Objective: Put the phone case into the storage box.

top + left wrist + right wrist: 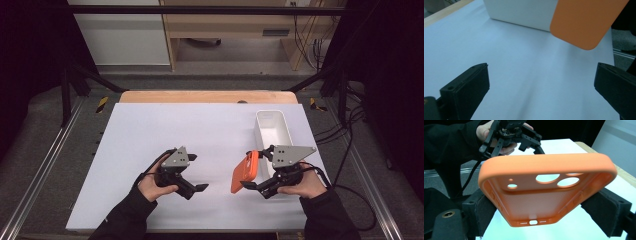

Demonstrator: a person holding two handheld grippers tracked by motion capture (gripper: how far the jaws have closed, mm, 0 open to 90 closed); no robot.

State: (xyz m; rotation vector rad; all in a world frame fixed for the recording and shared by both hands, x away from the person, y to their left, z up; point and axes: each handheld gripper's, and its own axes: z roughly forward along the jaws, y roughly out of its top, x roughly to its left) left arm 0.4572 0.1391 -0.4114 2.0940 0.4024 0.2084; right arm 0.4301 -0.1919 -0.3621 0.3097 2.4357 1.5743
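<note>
An orange phone case (245, 172) hangs on edge above the white table sheet (150, 130), right of centre. My right gripper (250, 169) is shut on it, one jaw on each long side. In the right gripper view the case (544, 195) shows its hollow inside and camera cut-outs, pinched between the two pads of my right gripper (544, 211). My left gripper (198, 172) stands open and empty to the left of the case, pointing at it. The left gripper view has that gripper's (541, 82) jaws wide apart and the case's smooth back (584, 22) ahead.
A white oblong bin (258, 135) stands empty at the right rear of the sheet, just behind the case, and its side wall (524, 12) faces the left gripper. A wooden table edge (200, 96) runs along the back. Black frame rails flank both sides.
</note>
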